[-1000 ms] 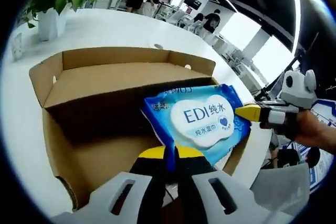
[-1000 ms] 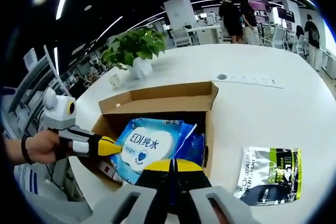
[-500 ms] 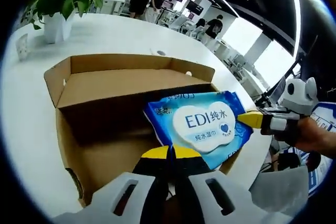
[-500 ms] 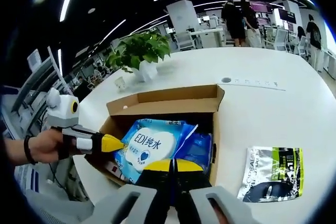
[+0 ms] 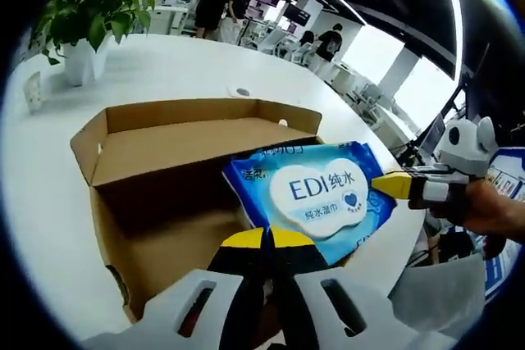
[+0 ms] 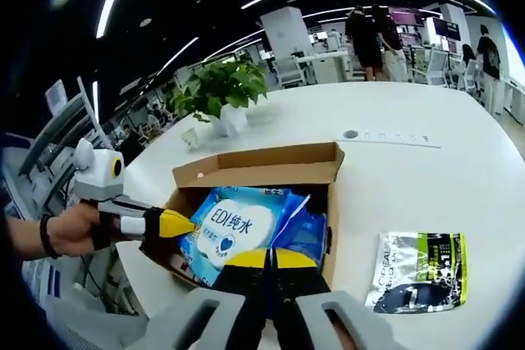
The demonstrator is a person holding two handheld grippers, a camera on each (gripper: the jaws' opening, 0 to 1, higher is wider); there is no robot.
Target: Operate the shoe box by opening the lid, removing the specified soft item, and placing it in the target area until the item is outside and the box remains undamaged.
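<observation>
- The brown corrugated cardboard shoe box (image 5: 164, 194) lies open on the round white table (image 5: 164, 63), its lid folded back on the far side.
- The soft blue plastic pack of wet wipes (image 5: 316, 194) with a white cloud-shaped label is held above the box's open top, tilted, over the side nearest the right gripper.
- The left gripper (image 5: 267, 239) has its yellow-tipped jaws pressed together on one edge of the pack; the right gripper (image 6: 269, 258) is likewise closed on the opposite edge.
- To do the removal well, I judge both grips should rise together, clear of the box wall, so the pack neither sags nor drags on the cardboard.
- A green, black and silver foil pouch (image 6: 418, 270) lies on the table beside the box; a potted green plant (image 6: 220, 92) stands beyond the box.
- Carry the pack level to bare table beside the box before letting go.
</observation>
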